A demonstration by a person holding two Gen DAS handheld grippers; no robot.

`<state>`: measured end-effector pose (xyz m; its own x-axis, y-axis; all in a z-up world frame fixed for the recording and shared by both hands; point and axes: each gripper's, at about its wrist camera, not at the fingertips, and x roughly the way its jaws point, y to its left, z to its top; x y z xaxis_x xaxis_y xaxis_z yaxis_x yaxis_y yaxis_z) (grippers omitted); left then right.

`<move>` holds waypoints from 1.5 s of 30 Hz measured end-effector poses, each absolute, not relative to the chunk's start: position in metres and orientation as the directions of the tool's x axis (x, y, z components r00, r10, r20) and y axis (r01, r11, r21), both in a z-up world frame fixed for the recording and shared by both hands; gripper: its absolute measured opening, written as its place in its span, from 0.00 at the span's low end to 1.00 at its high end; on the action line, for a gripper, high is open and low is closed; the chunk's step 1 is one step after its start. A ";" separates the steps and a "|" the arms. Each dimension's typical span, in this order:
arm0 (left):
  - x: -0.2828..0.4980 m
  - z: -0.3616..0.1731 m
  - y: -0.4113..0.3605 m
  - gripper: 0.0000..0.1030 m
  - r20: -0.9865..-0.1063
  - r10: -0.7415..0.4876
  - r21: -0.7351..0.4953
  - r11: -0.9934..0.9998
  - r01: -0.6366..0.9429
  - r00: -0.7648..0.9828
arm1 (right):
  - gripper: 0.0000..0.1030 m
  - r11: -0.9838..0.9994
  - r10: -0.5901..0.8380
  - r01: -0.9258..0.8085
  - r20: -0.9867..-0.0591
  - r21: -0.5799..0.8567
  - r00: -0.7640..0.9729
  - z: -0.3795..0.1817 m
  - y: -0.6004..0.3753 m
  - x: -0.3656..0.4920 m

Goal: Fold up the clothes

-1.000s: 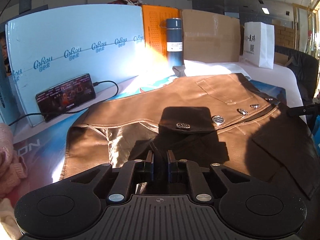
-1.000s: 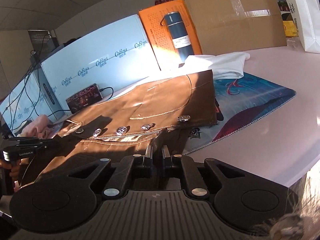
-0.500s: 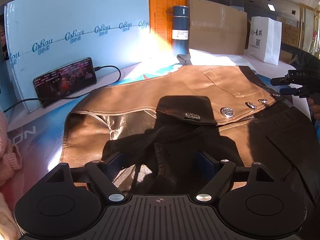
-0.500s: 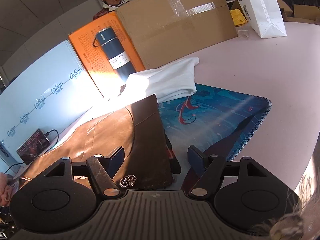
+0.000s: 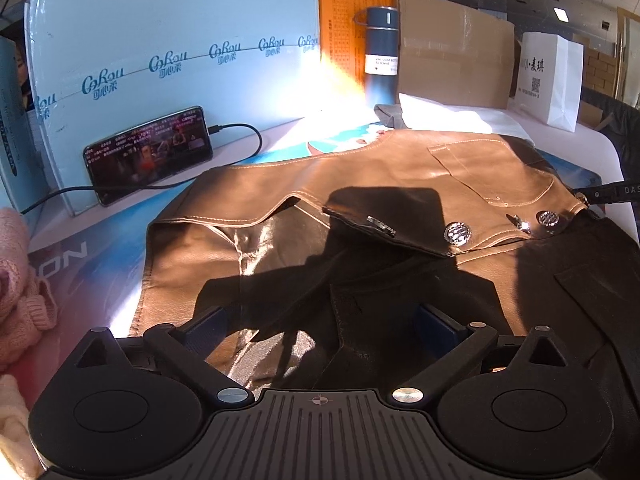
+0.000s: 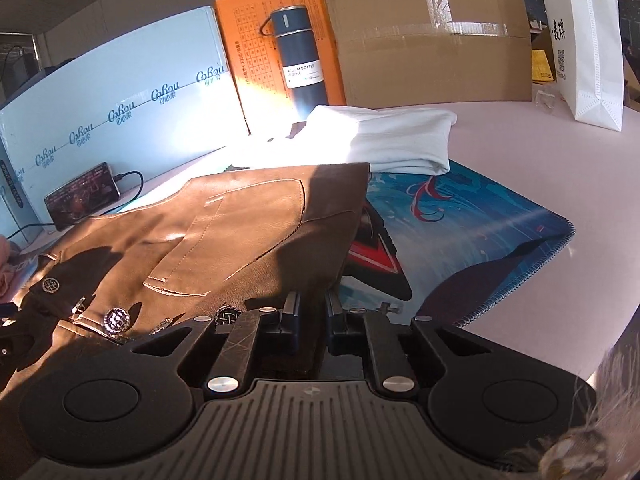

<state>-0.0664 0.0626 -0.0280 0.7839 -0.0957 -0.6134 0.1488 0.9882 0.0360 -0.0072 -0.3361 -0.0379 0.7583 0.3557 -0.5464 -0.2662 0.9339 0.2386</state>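
Only the left wrist view shows the open collar end of the brown leather vest: a shiny, creased lining, a stitched neckline edge, and a dark flap lying over the middle. There the left gripper has its jaws opening, spread wide, with dark leather lying between the blue-padded fingers but not pressed by them. The right wrist view alone shows the vest's lower hem and its square corner, where the right gripper is closing — its fingers nearly together, clamped on the leather edge. That view also gives the full spread of the printed mat under the vest, blue with a red and white design and a stitched border, on a pale pink table. Both views show the row of round metal buttons, a stitched patch pocket, a folded white cloth, a matte blue cylindrical bottle, an orange box, a taped cardboard box, a white paper bag and a phone with its cable propped against a pale blue board. A pink knitted piece sits at the left view's edge.
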 end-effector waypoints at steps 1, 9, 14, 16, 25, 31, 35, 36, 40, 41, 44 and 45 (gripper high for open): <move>-0.067 -0.028 0.062 0.98 -0.611 -0.087 0.049 0.988 0.147 0.787 | 0.17 0.933 0.356 -0.254 -0.540 0.255 0.763 -0.038 -0.340 -0.010; -0.089 -0.021 0.053 0.98 -0.563 -0.050 0.171 0.970 0.175 0.825 | 0.66 0.867 0.455 -0.270 -0.443 0.419 0.773 -0.044 -0.370 -0.067; -0.116 -0.012 0.051 0.98 -0.492 -0.057 0.216 0.959 0.185 0.869 | 0.85 0.812 0.541 -0.338 -0.397 0.475 0.741 -0.051 -0.380 -0.098; -0.128 -0.009 0.052 0.98 -0.468 -0.069 0.224 0.955 0.194 0.881 | 0.89 0.785 0.574 -0.362 -0.373 0.503 0.728 -0.056 -0.385 -0.104; -0.187 -0.013 0.026 0.99 -0.424 -0.291 0.269 0.864 0.426 0.858 | 0.97 0.690 0.650 -0.292 -0.389 0.662 0.652 -0.095 -0.407 -0.108; -0.184 -0.027 0.012 0.99 -0.473 -0.199 0.352 0.850 0.391 0.858 | 0.96 0.606 0.721 -0.253 -0.387 0.754 0.575 -0.129 -0.405 -0.111; -0.179 -0.029 0.017 1.00 -0.490 -0.173 0.333 0.869 0.367 0.854 | 0.96 0.471 0.805 -0.253 -0.294 0.845 0.516 -0.141 -0.411 -0.113; -0.179 -0.030 0.019 1.00 -0.492 -0.174 0.326 0.872 0.366 0.853 | 0.96 0.438 0.826 -0.263 -0.269 0.860 0.496 -0.143 -0.412 -0.115; -0.178 -0.031 0.023 1.00 -0.498 -0.179 0.302 0.881 0.363 0.849 | 0.96 0.296 0.868 -0.240 -0.155 0.925 0.471 -0.152 -0.421 -0.123; -0.178 -0.031 0.023 1.00 -0.497 -0.179 0.302 0.882 0.363 0.849 | 0.96 0.262 0.875 -0.228 -0.132 0.938 0.466 -0.155 -0.423 -0.126; -0.180 -0.031 0.021 1.00 -0.488 -0.173 0.316 0.878 0.358 0.856 | 0.92 0.243 0.885 -0.231 -0.118 0.942 0.450 -0.155 -0.420 -0.132; -0.181 -0.031 0.021 1.00 -0.481 -0.169 0.326 0.876 0.355 0.860 | 0.87 0.241 0.889 -0.239 -0.115 0.941 0.444 -0.153 -0.419 -0.133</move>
<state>-0.1813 0.0208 -0.0307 0.8601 -0.1692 -0.4813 0.3549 0.8762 0.3261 -0.1331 -0.4186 -0.1529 0.4440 0.8886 -0.1153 -0.2387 0.2413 0.9406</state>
